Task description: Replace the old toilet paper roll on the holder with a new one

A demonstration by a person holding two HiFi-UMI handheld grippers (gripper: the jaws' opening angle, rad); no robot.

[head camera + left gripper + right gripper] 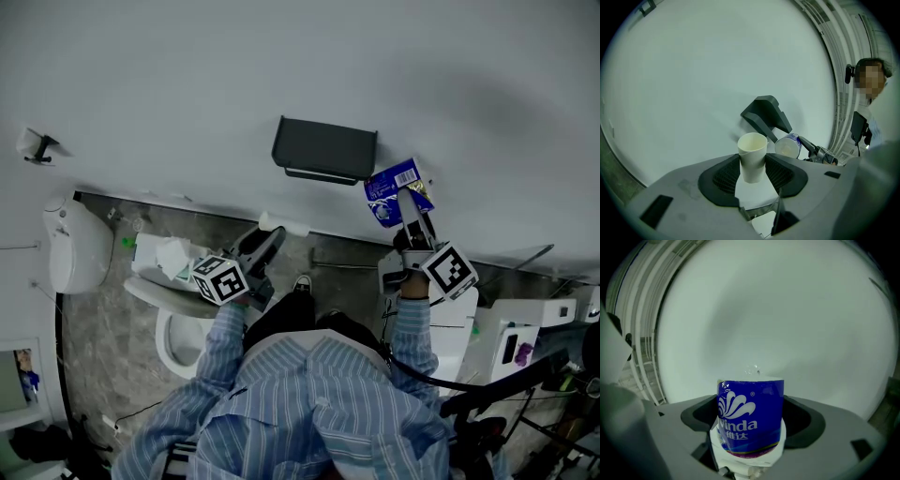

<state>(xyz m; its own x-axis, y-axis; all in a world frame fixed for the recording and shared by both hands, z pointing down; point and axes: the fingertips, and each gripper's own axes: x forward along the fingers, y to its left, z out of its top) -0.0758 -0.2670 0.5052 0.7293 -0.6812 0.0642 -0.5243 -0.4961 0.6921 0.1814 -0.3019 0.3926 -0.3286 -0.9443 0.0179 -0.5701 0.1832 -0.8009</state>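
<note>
A pale grey wall [187, 84] fills the upper half of the head view. A person in a blue striped shirt [309, 403] takes up the bottom centre, with a white toilet [150, 295] at lower left. A dark grey box-shaped toilet paper holder [324, 150] is fixed to the wall at upper centre. Just right of it, the right gripper [412, 220] clamps a new roll in a blue printed wrapper [397, 190] between its 2 jaws. Below and left of the holder, the left gripper [265, 246] grips an empty white cardboard tube [282, 225].
</note>
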